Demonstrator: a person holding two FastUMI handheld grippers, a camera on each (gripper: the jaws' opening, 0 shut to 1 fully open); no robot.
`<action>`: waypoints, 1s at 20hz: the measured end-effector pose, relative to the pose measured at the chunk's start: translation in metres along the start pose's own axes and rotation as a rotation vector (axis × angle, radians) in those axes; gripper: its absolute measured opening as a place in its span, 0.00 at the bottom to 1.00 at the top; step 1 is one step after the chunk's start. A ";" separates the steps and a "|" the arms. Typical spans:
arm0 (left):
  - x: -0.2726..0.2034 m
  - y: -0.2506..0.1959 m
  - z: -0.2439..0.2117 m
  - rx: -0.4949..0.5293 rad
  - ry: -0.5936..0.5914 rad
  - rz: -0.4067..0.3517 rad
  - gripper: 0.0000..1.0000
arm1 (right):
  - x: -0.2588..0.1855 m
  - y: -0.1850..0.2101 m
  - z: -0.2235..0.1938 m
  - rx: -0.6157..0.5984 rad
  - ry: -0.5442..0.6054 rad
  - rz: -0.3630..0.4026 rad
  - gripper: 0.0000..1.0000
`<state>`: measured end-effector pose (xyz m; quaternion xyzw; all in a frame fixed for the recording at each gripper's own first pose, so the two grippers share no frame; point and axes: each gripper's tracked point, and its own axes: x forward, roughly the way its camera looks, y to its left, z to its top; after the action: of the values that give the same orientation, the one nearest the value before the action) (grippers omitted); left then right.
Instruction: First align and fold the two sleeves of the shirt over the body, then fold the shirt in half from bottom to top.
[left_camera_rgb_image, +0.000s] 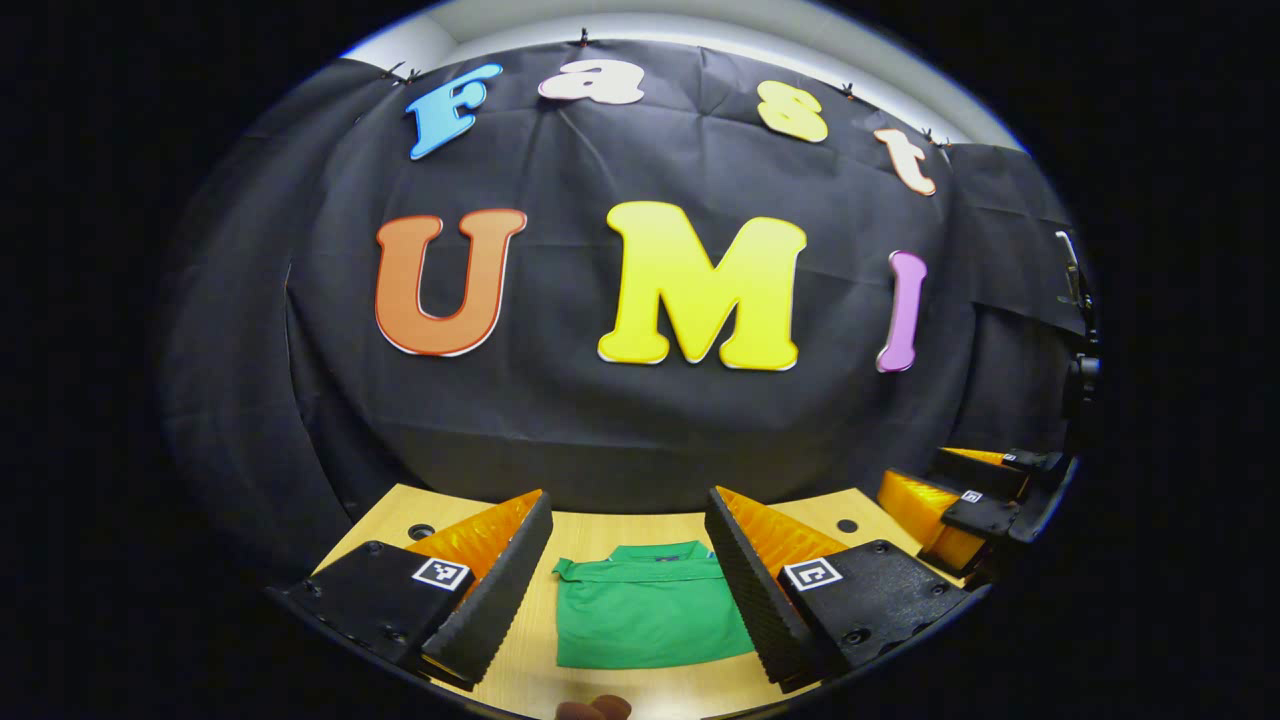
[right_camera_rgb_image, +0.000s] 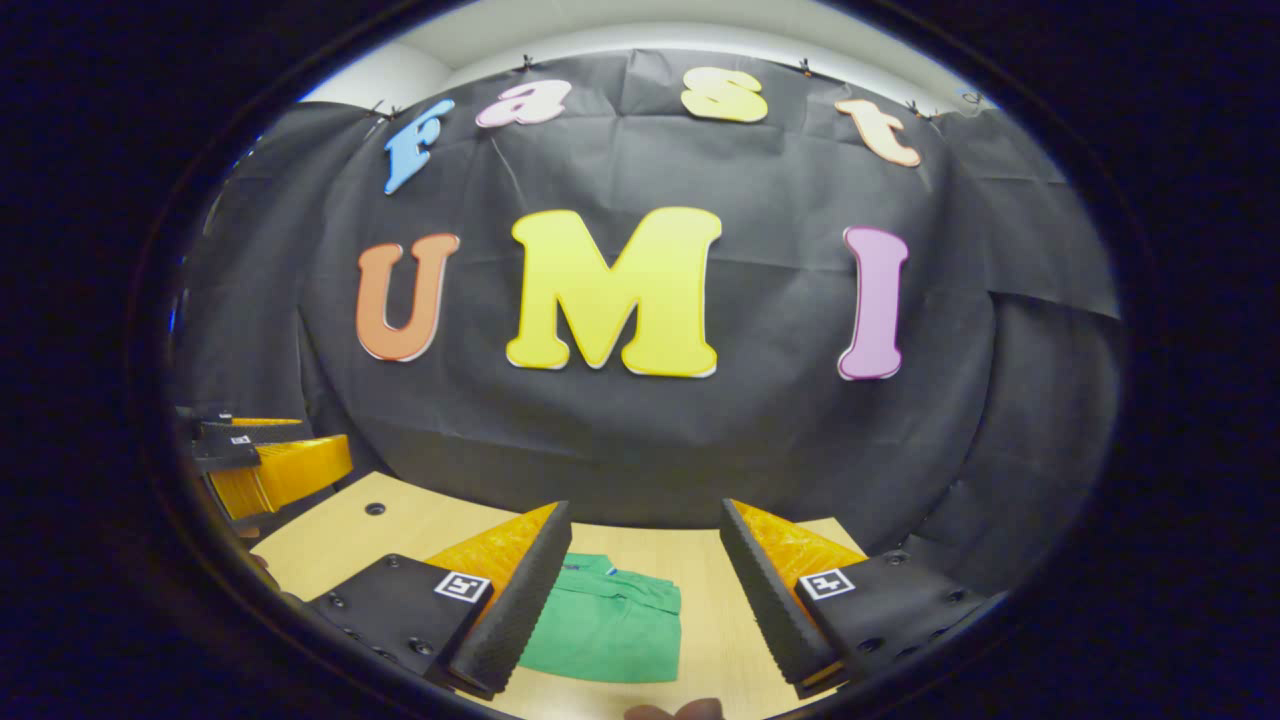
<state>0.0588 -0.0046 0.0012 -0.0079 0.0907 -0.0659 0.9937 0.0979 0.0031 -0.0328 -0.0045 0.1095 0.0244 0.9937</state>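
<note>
A green shirt (left_camera_rgb_image: 645, 610) lies folded into a compact rectangle on the light wooden table (left_camera_rgb_image: 590, 535), collar toward the back wall. My left gripper (left_camera_rgb_image: 628, 585) hangs open above the table, and the shirt shows in the gap between its fingers. In the right gripper view the same shirt (right_camera_rgb_image: 605, 620) lies between and below my right gripper (right_camera_rgb_image: 645, 590), which is open and holds nothing. The right gripper (left_camera_rgb_image: 965, 510) shows at the right edge of the left gripper view. The left gripper (right_camera_rgb_image: 255, 460) appears at the left edge of the right gripper view.
The black cloth wall (left_camera_rgb_image: 640, 420) rises right behind the table's back edge. Small dark holes (left_camera_rgb_image: 421, 531) mark the tabletop near its back corners. A fingertip (left_camera_rgb_image: 595, 708) pokes in at the bottom of the left gripper view, another fingertip (right_camera_rgb_image: 675, 711) in the right gripper view.
</note>
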 end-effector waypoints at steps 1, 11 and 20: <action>-0.016 -0.004 0.007 -0.002 -0.015 0.009 1.00 | -0.017 -0.002 0.009 -0.006 -0.021 -0.010 0.93; -0.113 0.007 0.027 -0.032 -0.111 0.084 0.98 | -0.131 0.012 0.038 0.002 -0.161 -0.077 0.93; -0.123 0.003 0.034 0.025 -0.139 0.066 0.98 | -0.135 0.017 0.034 0.042 -0.144 -0.074 0.93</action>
<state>-0.0551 0.0145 0.0565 0.0030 0.0209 -0.0333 0.9992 -0.0268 0.0143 0.0297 0.0140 0.0378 -0.0142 0.9991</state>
